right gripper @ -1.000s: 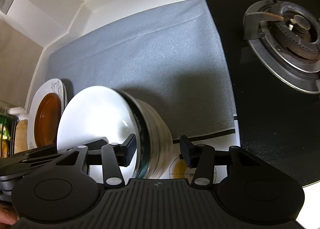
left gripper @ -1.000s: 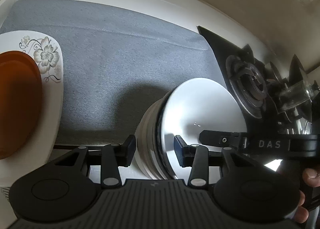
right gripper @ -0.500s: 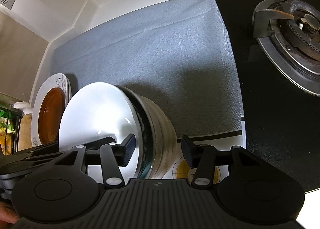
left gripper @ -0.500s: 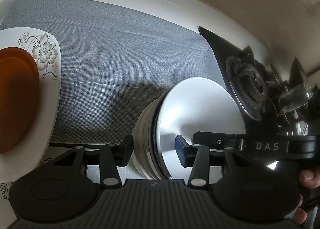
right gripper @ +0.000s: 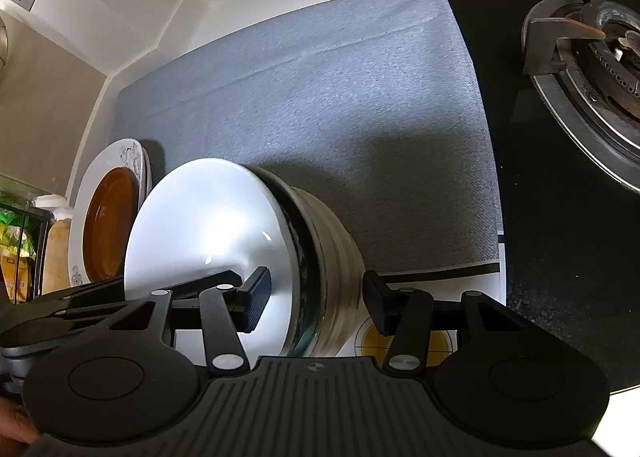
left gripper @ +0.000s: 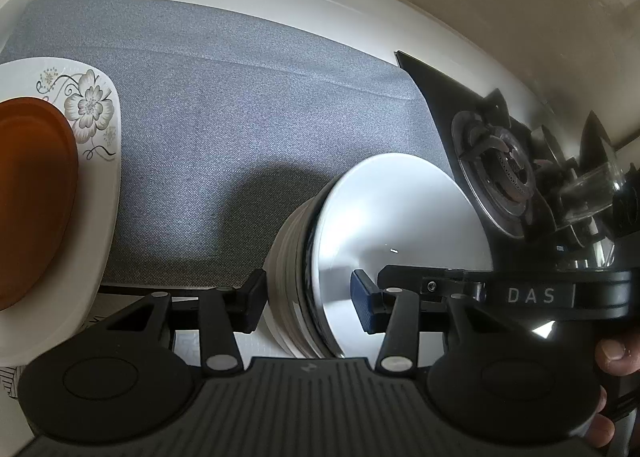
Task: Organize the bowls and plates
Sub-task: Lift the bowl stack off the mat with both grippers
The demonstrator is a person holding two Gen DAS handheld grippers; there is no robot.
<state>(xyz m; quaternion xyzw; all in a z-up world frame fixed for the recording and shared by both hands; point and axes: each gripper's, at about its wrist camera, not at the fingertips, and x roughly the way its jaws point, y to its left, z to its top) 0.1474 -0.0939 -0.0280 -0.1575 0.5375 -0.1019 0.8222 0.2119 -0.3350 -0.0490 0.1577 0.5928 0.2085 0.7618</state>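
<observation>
Left wrist view: the left gripper (left gripper: pixel 306 299) straddles the near rim of the stack of bowls (left gripper: pixel 304 257), jaws at middling width; whether the pads press, I cannot tell. The floral plate (left gripper: pixel 96 145) lies well left of the stack.

Right wrist view: the right gripper (right gripper: pixel 314 301) straddles that rim likewise, grip unclear. Squeeze both evenly before lifting those 2 sides together.

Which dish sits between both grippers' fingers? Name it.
The white bowl nested in the ribbed bowl, straddled at opposite rims; the floral plate with the brown plate sits apart, untouched.
</observation>
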